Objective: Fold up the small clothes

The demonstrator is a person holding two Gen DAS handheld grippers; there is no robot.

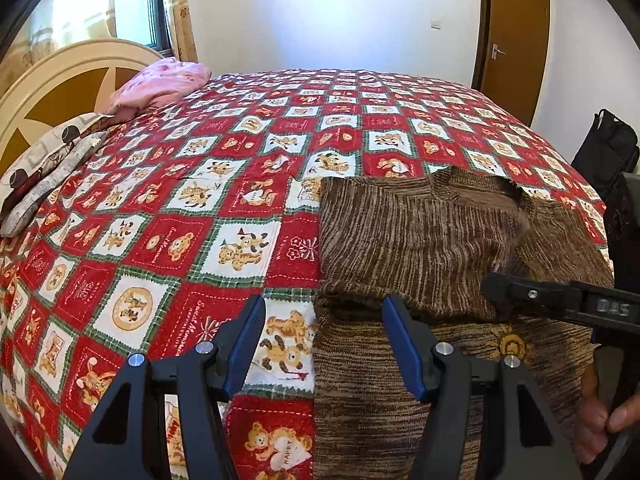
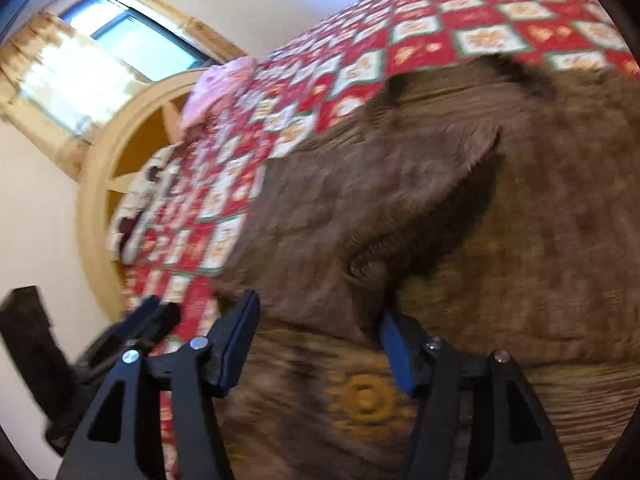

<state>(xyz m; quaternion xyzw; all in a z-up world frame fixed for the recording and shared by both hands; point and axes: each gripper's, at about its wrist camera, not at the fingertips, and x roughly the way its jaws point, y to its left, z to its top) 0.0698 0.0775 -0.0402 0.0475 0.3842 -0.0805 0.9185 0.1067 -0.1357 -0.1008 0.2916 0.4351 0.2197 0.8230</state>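
Note:
A brown knitted sweater [image 1: 420,232] lies on the red teddy-bear quilt [image 1: 180,208], with a sleeve folded across its body and a yellow sun motif [image 1: 510,344] near the hem. My left gripper [image 1: 324,320] is open and empty, just above the sweater's left edge. The right gripper shows from the side in the left wrist view [image 1: 492,286]. In the blurred right wrist view my right gripper [image 2: 318,312] is open, low over the sweater [image 2: 500,220], with its right fingertip [image 2: 394,344] against a fold.
A pink pillow [image 1: 160,84] and a patterned pillow [image 1: 52,168] lie by the cream headboard [image 1: 48,80] at the left. A black bag [image 1: 608,148] stands beyond the bed's right edge. A brown door [image 1: 516,24] is at the back right.

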